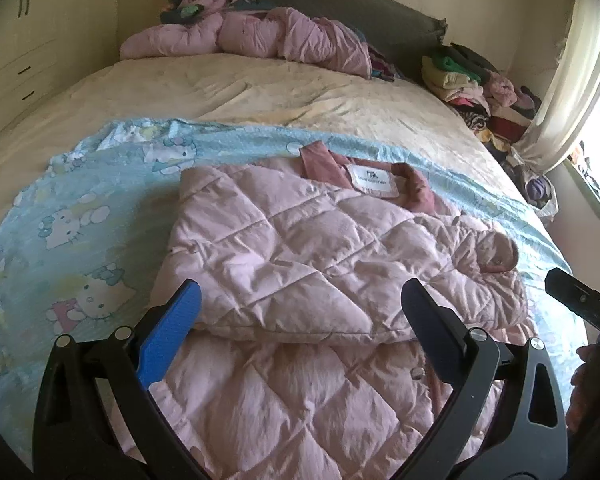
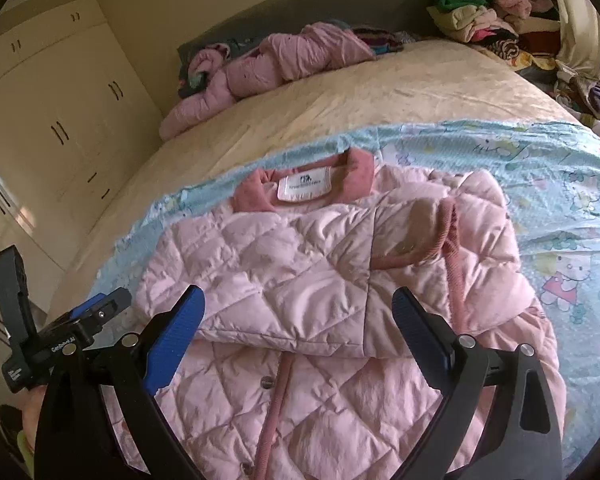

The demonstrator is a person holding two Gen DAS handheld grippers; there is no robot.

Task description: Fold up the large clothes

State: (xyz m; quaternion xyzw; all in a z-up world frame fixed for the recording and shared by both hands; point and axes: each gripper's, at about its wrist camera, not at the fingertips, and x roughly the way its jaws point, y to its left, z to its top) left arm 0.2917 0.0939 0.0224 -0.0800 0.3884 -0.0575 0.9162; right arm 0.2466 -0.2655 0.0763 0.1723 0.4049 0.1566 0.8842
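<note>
Pink quilted jacket [image 1: 300, 248] flat on the blue sheet [image 1: 60, 200], collar [image 1: 380, 176] at 12 o'clock, hem at 6, long axis straight away from both grippers. Sleeves already folded across the chest. Left gripper [image 1: 300, 308] wide apart, empty, above the fold edge. Right gripper [image 2: 298, 312] likewise apart, empty. Both about equally near the lower half; probably next: hem up toward collar.

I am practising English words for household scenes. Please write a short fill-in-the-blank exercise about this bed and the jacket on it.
1. The quilted jacket is ____ in colour.
2. The jacket lies on a light blue sheet printed with cartoon ____.
3. Both the left gripper and the right gripper have their jaws ____.
4. The white label sits inside the jacket's ____.

Missing words: pink; cats; open; collar
</note>
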